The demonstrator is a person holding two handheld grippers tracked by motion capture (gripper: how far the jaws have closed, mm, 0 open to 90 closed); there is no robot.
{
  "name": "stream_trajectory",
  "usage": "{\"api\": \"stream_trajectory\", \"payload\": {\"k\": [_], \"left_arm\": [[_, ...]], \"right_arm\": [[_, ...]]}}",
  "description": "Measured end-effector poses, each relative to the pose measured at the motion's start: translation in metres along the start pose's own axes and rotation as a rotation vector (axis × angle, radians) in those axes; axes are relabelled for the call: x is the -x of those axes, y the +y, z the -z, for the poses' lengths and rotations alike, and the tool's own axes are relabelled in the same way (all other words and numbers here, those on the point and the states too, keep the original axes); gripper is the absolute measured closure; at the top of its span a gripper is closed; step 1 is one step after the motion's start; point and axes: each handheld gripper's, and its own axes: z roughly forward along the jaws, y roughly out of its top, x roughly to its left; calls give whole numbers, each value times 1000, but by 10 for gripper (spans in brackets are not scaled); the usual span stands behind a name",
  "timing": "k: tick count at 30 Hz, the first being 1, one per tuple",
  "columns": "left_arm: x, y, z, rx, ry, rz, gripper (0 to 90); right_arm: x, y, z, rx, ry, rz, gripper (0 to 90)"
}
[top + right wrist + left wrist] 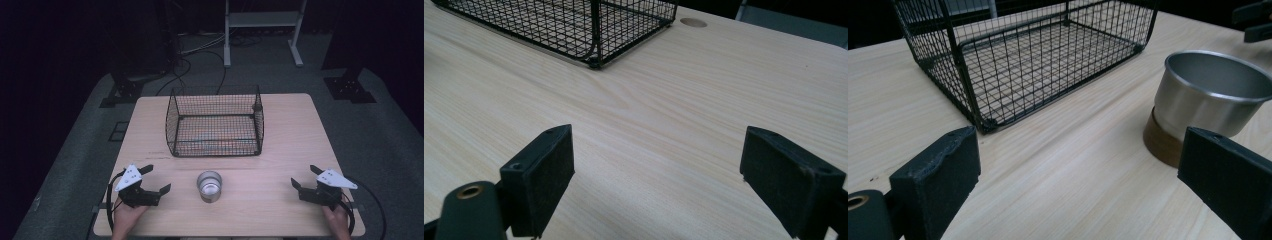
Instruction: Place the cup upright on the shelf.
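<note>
Resting on the pale wood-grain worktop [290,130]: black wire-mesh basket [215,122] at far centre, round brushed-metal cup [209,185] with brown base at near centre. Left hand-held gripper [156,179] and right hand-held gripper [303,176] near the front corners, jaws spread apart, gripping nothing. Cup's base partly hidden behind a jaw in the left gripper view.

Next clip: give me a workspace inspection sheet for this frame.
Surface: light wooden table, bare apart from two items.
Job's things: black wire basket, empty, upright at centre; metal cup with brown base, upright, in front of the basket, apart from it.
Clutter: nothing seen.
Grippers: left gripper and right gripper both open, holding nothing, either side of the cup.
Cables: one loops from each gripper; more on the floor behind.
Surroundings: dark room, grey floor, white stand legs.
</note>
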Motion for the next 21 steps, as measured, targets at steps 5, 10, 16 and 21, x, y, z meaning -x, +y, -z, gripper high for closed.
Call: {"api": "stream_trajectory", "payload": {"k": [5,10,16,21], "left_arm": [[5,6,-1,-15,-21,-20,21],[9,9,-3,-34,-30,-33,21],[14,14,-4,-49,-59,-56,18],[18,17,-4,-50,-79,-69,17]], "right_arm": [[0,0,0,-1,2,0,134],[0,0,0,-1,2,0,134],[0,0,0,-1,2,-1,134],[0,0,0,0,1,0,134]]}}
